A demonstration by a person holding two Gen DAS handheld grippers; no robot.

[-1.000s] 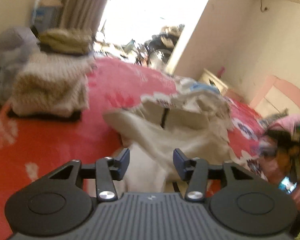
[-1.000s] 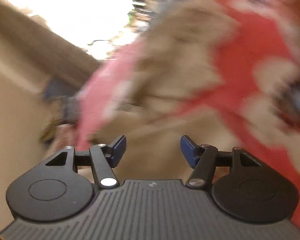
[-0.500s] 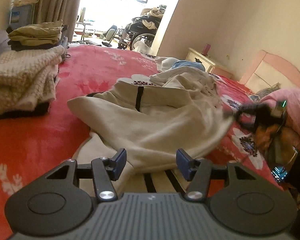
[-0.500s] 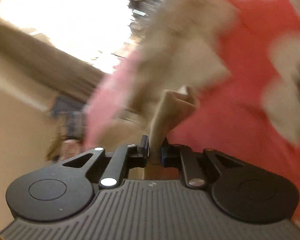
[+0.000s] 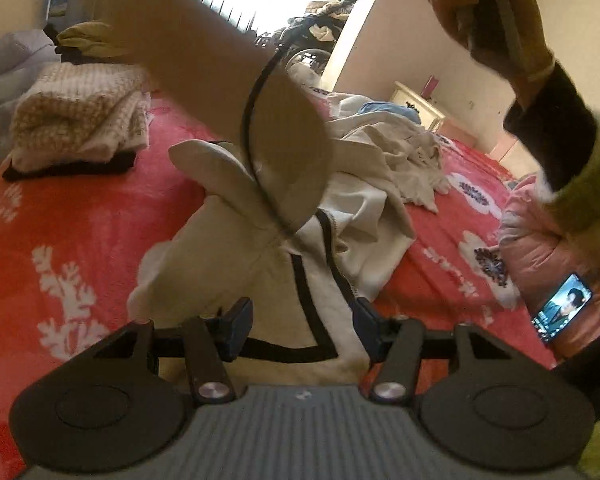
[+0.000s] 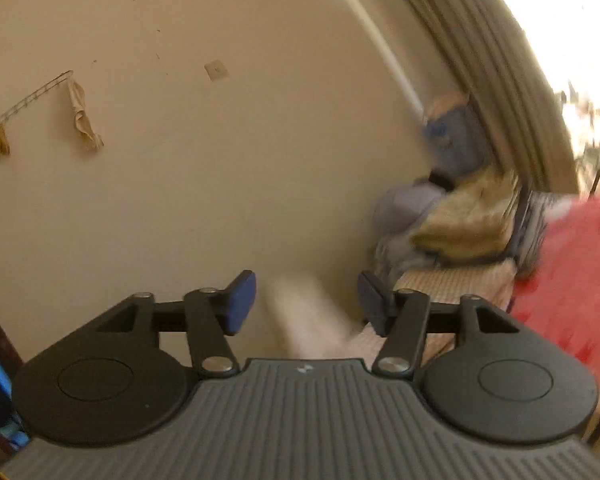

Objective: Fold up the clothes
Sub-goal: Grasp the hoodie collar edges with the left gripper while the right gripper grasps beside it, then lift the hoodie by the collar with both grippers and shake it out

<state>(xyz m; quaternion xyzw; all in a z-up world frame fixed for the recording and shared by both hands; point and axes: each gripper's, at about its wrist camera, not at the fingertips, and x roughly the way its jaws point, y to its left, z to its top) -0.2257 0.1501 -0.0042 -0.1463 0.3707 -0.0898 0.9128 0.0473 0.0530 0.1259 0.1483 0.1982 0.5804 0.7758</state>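
Since half-second ago, your right tool (image 6: 306, 300) swung up, jaws parted, sleeve (image 5: 220, 80) airborne. Left tool (image 5: 302, 322) released over cream hoodie (image 5: 260, 248). Step: sleeve fold-in. Next: flatten sleeve across body.

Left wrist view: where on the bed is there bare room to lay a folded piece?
Bare red bedspread lies left of the cream garment, below the knit stack. A narrower strip runs between the garment and the pink bundle. The middle is crowded: the garment spreads from the open left gripper back to the crumpled white clothes.
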